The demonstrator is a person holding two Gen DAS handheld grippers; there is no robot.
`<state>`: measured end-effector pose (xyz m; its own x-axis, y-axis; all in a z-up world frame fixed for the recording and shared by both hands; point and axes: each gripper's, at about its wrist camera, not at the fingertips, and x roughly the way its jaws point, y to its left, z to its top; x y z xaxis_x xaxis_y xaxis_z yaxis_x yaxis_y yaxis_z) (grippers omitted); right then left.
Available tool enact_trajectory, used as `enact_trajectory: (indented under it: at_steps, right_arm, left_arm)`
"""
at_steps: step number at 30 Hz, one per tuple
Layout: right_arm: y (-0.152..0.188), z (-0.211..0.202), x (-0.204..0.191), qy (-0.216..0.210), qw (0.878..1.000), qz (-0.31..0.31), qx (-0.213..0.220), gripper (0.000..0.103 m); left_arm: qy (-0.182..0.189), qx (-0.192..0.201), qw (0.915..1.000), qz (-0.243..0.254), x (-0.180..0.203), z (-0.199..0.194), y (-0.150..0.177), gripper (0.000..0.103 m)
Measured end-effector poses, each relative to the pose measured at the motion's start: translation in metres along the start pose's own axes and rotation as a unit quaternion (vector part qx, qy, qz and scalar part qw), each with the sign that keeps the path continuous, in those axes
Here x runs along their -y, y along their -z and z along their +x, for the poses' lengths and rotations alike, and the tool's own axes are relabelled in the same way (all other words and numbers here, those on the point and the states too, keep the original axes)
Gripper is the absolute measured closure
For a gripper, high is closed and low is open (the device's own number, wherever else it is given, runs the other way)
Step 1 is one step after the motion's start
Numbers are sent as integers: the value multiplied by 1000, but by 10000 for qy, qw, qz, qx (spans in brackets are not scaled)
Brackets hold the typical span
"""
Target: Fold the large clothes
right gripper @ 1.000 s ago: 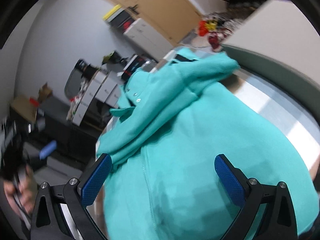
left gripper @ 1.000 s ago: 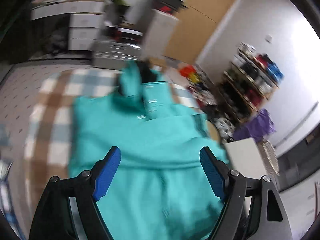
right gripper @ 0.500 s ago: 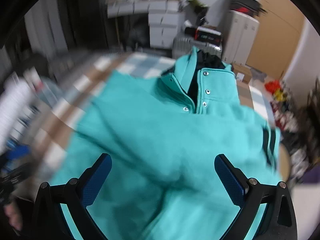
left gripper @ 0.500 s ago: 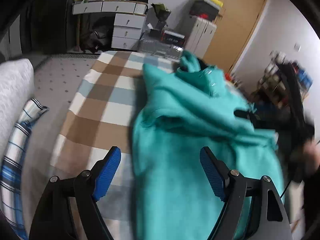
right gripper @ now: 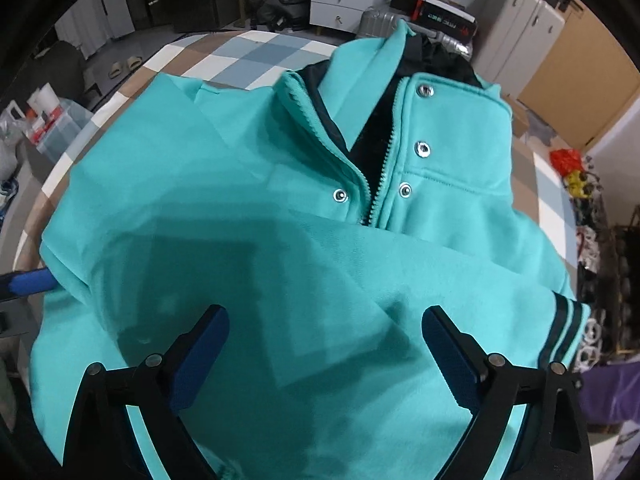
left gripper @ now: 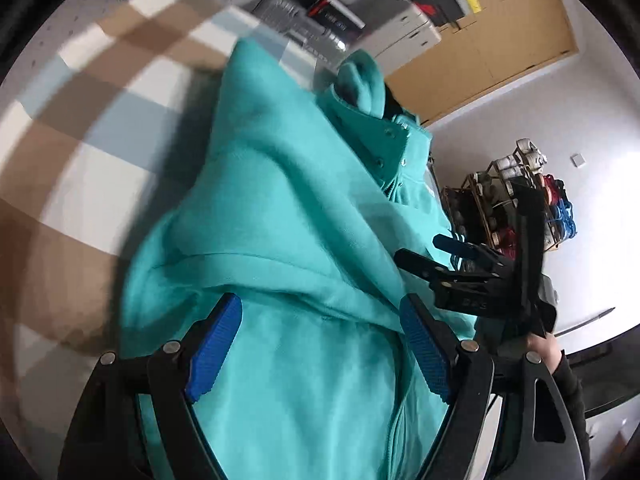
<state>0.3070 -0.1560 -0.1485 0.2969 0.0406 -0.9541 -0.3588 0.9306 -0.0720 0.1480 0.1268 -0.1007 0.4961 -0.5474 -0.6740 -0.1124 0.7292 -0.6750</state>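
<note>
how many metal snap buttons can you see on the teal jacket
4. In the right wrist view: two on the collar flap right of the zipper, one below them, one left of the zipper. More may lie under the folded fabric.

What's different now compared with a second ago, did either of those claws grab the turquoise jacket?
No grab. The right gripper swung round over the jacket to face its collar, jaws closing slightly on nothing. The left gripper dipped toward the fabric, open. The jacket stayed on the checked cloth.
</note>
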Motion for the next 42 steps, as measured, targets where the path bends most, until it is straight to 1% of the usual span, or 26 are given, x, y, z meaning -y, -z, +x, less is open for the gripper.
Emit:
enact_trajectory:
  at_steps: [1,2,3,5,7,8,9,10,12,13,16,18,20,21,24,26,28,29,30,31,32,34,36,39,41,42]
  right_arm:
    - [0,3,3,-7,10000,11,-34,11]
    - [1,4,5,-1,10000,10,-70,18]
    - [1,5,9,43,9999,27,-105,29]
    - [2,7,15,-16,9998,112,-143,39]
    - [3,7,22,-150,9996,171,-149,45]
    - [4,7,26,-168,9995,212,-145,53]
    - [5,8,29,-215,9993,276,-135,67]
    - [6,7,32,-299,9988,383,-97,75]
    - [8,5,35,-406,9978,515,-17,94]
    - [8,2,35,-326,9981,522,65,98]
    - [6,-7,35,-158,9979,562,266,99]
    - [0,-13,34,94,9974,521,480,103]
    - [-7,-20,38,680,9936,550,719,103]
    - [-11,-24,43,871,9907,649,816,103]
    - [-21,-30,57,912,9867,1016,885,103]
    - [-24,-30,61,524,9897,1051,821,103]
    - [-17,-33,59,439,9923,797,840,101]
    - [-12,-35,57,356,9937,671,827,87]
    - [-7,-35,55,167,9953,562,766,64]
    - [1,-36,56,-141,9965,459,686,54]
    - [7,-36,55,-295,9966,386,665,43]
    - [20,-37,53,-182,9978,166,616,41]
    - [28,-35,49,-145,9988,103,465,41]
    - [35,-41,48,-487,9981,85,367,41]
    - [42,-54,44,-566,9969,-100,531,41]
    - [46,-61,41,-596,9962,-209,595,40]
  left_arm:
    - [-103,-59,9999,-58,-1,9,0,25]
    - [-179,-42,9997,-133,-2,13,1,25]
    - [-243,22,9995,-192,-3,15,1,25]
    - [-265,196,9990,-292,-5,13,2,25]
    - [-210,292,9986,-393,-8,12,0,25]
    - [-174,336,9982,-470,-9,11,0,25]
    - [-164,365,9979,-506,-10,10,1,29]
    - [-263,443,9971,-568,-10,8,3,48]
    - [-458,470,9966,-495,-13,10,3,70]
    - [-470,505,9967,-439,-14,10,4,76]
    - [-555,654,9957,-351,-12,3,5,92]
    - [-625,747,9950,-215,-10,-2,5,95]
    - [-712,811,9941,-146,-12,-3,2,95]
    - [-667,842,9941,-156,-14,-7,3,95]
    - [-597,758,9950,-245,-19,-3,-1,95]
    - [-583,715,9955,-230,-20,-4,-2,95]
    - [-622,751,9952,-124,-20,-10,-3,95]
    - [-642,837,9944,-75,-18,-15,-5,95]
    - [-650,949,9933,-62,-16,-20,-7,96]
    - [-620,1030,9927,-79,-17,-24,-10,96]
    - [-562,1116,9921,-139,-18,-28,-13,97]
    - [-347,1204,9914,-389,-28,-36,-17,97]
    - [-232,1042,9928,-535,-33,-31,-17,97]
    - [-402,740,9953,-487,-31,-16,-12,96]
    - [-546,764,9952,-281,-24,-14,-11,94]
    - [-510,772,9954,-253,-23,-15,-12,90]
